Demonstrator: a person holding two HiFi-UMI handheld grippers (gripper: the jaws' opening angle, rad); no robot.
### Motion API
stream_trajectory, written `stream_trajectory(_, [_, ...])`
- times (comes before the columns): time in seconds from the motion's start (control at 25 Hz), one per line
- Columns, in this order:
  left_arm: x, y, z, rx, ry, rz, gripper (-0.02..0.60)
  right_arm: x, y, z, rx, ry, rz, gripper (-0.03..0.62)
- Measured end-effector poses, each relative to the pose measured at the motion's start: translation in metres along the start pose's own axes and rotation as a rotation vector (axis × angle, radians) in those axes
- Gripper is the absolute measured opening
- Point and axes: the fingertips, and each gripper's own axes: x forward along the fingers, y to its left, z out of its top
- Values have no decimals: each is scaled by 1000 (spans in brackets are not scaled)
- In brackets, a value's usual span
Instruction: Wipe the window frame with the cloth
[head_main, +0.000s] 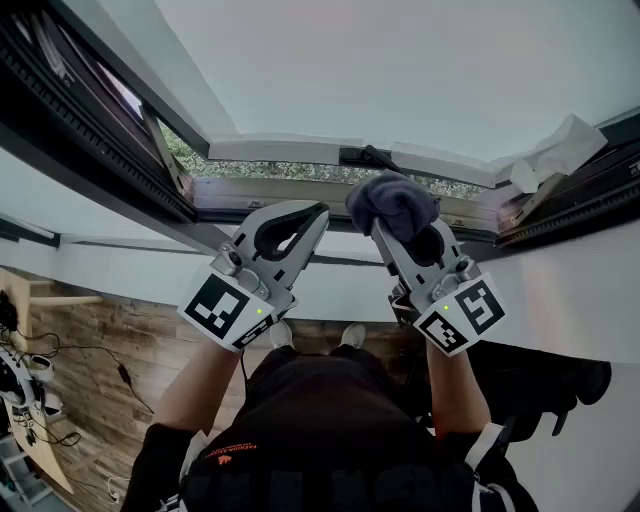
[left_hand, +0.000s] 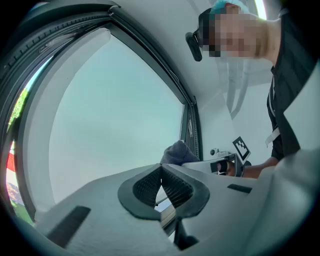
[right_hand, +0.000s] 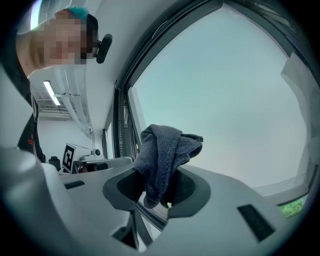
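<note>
Right gripper: my right gripper (right_hand: 158, 182) is pinching a dark grey-blue terry cloth (right_hand: 165, 147) between its pads. The cloth is bunched and folded, and most of it stands above the jaw tips.
Left gripper: my left gripper (left_hand: 161, 169) has its ribbed black pads pressed together at the tips, with nothing between them.
Cloth position: in the head view the bunched cloth lies over the light lower rail of the dark grey window frame (head_main: 240, 190), just below a black handle (head_main: 368, 156) on that rail. I cannot tell whether the cloth touches the rail.
Gripper relation: my two grippers are raised side by side towards the frame, the left one just beside the cloth and apart from it. Each one's marker cube faces the head camera.
Window: a large pale glass pane (head_main: 380, 60) fills the upper part of the head view. Green foliage shows through the narrow opening along the rail.
Right of frame: a crumpled piece of white paper (head_main: 556, 152) sits at the frame's right end, well apart from the cloth.
Below: a brown wooden plank floor (head_main: 100, 350) with loose black cables (head_main: 122, 378) shows at the lower left.
Person: my bare forearms and a black top with small orange print occupy the bottom centre of the head view.
</note>
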Motion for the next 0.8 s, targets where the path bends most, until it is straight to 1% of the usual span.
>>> stream_trajectory(0.24, [0,3,-3,1,8,2,20,3,-1,-2,0,7,4,112])
stream_trajectory(0.44, [-4,9,-6,-4,9,19,20,9,0,-3,-6,15,12,112])
stream_trajectory(0.6, [-18,22,-9,-11,12,52,20,24,7,-6,-9,22,37,114])
stream_trajectory(0.8, [-45,45,-6,-3,6,111,20,52,28,-7,-19,17,83,114])
